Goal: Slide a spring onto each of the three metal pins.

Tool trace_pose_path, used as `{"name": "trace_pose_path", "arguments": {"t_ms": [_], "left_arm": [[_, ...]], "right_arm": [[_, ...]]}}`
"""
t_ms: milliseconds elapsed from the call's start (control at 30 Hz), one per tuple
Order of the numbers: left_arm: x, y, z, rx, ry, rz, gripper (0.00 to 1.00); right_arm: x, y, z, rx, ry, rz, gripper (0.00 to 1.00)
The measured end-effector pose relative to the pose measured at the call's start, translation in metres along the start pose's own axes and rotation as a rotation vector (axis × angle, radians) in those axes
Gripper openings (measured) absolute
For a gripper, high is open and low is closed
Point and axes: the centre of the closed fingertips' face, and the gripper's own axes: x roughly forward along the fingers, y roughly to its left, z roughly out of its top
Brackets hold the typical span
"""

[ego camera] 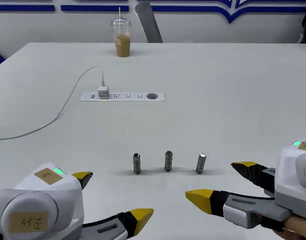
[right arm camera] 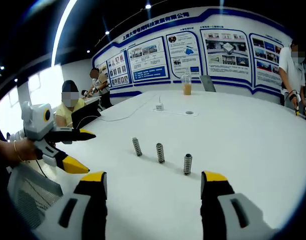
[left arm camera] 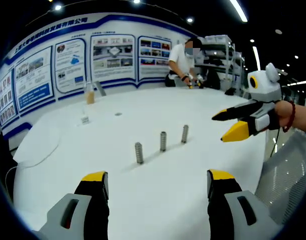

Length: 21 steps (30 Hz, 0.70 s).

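Row of pins (ego camera: 169,153), each apparently carrying a spring (ego camera: 136,165); left gripper (ego camera: 114,196) and right gripper (ego camera: 220,181), open and empty near it, should probably back away without nudging any.

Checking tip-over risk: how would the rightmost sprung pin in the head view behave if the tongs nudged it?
Tall and narrow on a small base, already leaning, the rightmost pin probably tips easily. Being round, it may then roll on the smooth table.
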Motion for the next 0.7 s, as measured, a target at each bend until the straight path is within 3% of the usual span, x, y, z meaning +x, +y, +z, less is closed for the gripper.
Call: {"name": "trace_pose_path", "arguments": {"t_ms": [700], "left_arm": [[-0.0021, 0.0000, -0.0022, -0.007, 0.005, 0.013, 0.82]], "right_arm": [[-0.0048, 0.0025, -0.0044, -0.029, 0.006, -0.020, 0.81]]}}
